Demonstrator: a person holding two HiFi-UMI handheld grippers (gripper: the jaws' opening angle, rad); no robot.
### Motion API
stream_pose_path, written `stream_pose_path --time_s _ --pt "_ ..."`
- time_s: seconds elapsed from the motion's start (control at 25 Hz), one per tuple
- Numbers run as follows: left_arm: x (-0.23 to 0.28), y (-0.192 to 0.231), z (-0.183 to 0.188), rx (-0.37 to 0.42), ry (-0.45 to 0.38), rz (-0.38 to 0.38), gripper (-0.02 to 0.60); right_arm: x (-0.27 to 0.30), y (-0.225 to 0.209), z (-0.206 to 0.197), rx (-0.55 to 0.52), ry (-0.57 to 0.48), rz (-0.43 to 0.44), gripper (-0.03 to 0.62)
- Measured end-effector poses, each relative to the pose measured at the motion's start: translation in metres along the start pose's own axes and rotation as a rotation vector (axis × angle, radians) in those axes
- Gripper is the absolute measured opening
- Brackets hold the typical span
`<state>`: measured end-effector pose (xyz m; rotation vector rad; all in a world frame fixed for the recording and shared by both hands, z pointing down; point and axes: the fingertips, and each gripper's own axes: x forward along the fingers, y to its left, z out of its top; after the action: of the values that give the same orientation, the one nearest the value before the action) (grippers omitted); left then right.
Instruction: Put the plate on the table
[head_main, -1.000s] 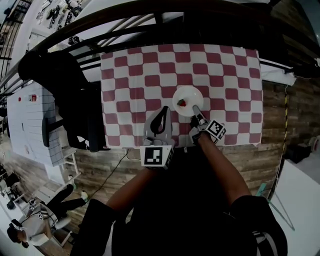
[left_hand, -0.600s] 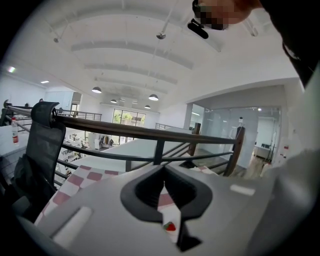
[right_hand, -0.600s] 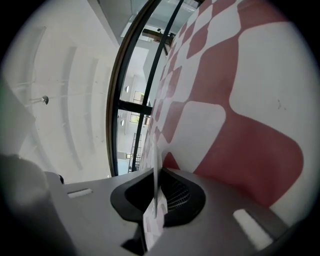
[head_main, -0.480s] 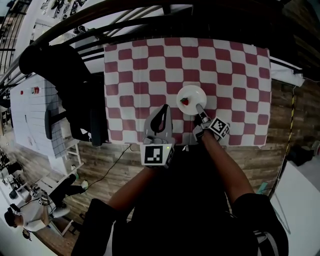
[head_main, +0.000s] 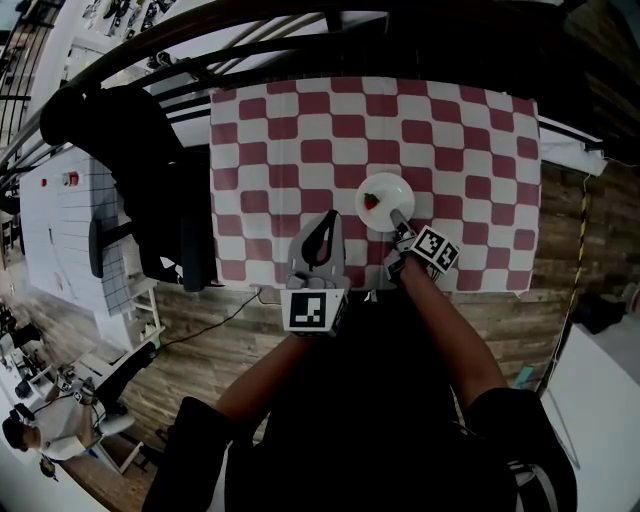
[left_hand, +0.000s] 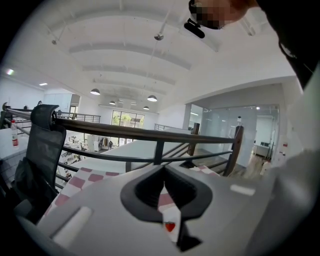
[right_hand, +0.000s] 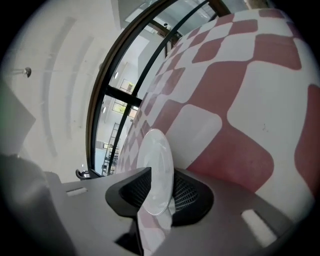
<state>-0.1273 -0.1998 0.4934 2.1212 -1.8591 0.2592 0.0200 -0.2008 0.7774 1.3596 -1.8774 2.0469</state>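
Observation:
A white plate (head_main: 392, 188) with a strawberry (head_main: 372, 201) on it lies flat on the red-and-white checked tablecloth (head_main: 300, 130), near the table's front edge. My right gripper (head_main: 397, 217) reaches the plate's near rim. In the right gripper view the plate (right_hand: 156, 165) stands edge-on between the jaws of the right gripper (right_hand: 162, 192); the jaws are opening and a gap shows beside the rim. My left gripper (head_main: 330, 216) hovers left of the plate with its tips together, holding nothing. Through the slit between the jaws of the left gripper (left_hand: 163, 172) I see the strawberry (left_hand: 170, 226).
A black office chair draped with a dark jacket (head_main: 130, 150) stands left of the table. A dark railing (head_main: 300, 40) runs behind the table's far edge. Wooden floor (head_main: 560, 280) surrounds the table, and a seated person (head_main: 60, 430) is at the lower left.
The head view has shifted a little. The plate keeps its spot on the cloth, and both grippers stay about where they were.

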Motion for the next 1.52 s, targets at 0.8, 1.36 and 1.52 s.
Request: stream_pose_path --time_s 0.8,1.36,1.52 --pt "-0.022 -0.017 0.001 -0.026 -0.028 -0.030 0.009 -0.057 0.011 -0.002 -0.093 -0.044 -0.032 0.235" --pt "-0.034 -0.049 0.015 -0.028 -0.097 -0.134 0.009 -0.126 0.113 0.015 -0.239 -0.166 0.096 0.170" --pt "-0.040 -0.056 0.020 -0.012 -0.103 -0.158 0.009 -0.149 0.150 0.015 -0.312 -0.208 0.146 0.054"
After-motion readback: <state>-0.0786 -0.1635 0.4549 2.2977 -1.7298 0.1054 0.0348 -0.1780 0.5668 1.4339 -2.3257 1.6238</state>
